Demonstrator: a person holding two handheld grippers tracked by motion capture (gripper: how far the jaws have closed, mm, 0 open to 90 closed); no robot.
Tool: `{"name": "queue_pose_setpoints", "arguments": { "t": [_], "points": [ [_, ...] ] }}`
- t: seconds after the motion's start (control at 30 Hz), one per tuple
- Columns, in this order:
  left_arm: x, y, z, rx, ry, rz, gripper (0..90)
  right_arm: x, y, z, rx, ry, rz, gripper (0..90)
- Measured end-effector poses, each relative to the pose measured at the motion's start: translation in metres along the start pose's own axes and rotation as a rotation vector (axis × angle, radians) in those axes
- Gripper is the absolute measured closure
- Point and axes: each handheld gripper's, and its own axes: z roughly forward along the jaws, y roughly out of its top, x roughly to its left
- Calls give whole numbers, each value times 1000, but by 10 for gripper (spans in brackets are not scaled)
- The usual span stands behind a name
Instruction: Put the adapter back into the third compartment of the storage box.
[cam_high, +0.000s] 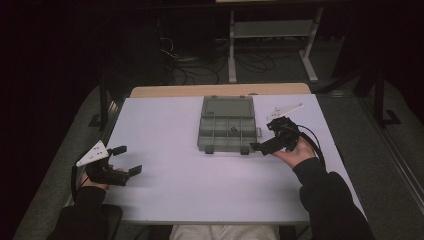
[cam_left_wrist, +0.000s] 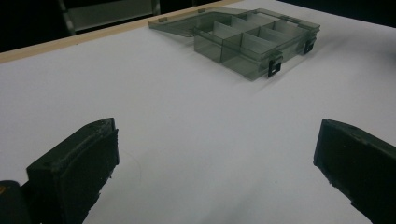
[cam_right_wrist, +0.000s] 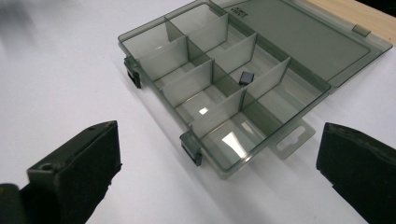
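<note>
A smoky clear compartment box lies open at the table's middle back, its lid laid flat behind it. A small black piece rests in one of its inner compartments, also seen in the right gripper view as a dark block against a divider. My right gripper is open just right of the box's front corner, and its jaws frame the box with nothing between them. My left gripper is open over bare table at the front left, far from the box.
The white table has a wooden strip along its back edge. Beyond it, on the dark floor, are a metal frame and loose cables. A hang tab sticks out from the box's right side.
</note>
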Motion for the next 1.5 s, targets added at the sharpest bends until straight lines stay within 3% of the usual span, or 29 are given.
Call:
{"name": "queue_pose_setpoints", "arguments": {
  "t": [0.6,0.73,1.2,1.33,1.5],
  "points": [
    [-1,0,0,-2,0,-1,0,2,-32,-18,-76,6,59,0],
    [0,0,0,-3,-2,-3,0,4,-45,-23,-127,-11,80,0],
    [0,1,1,-2,-3,-1,0,12,-75,-35,-201,-51,94,0],
    [-1,1,1,-5,-5,2,0,13,-84,-40,-254,-53,106,0],
    [-1,1,0,-6,-5,-1,0,14,-94,-40,-253,-59,112,0]
  ]
}}
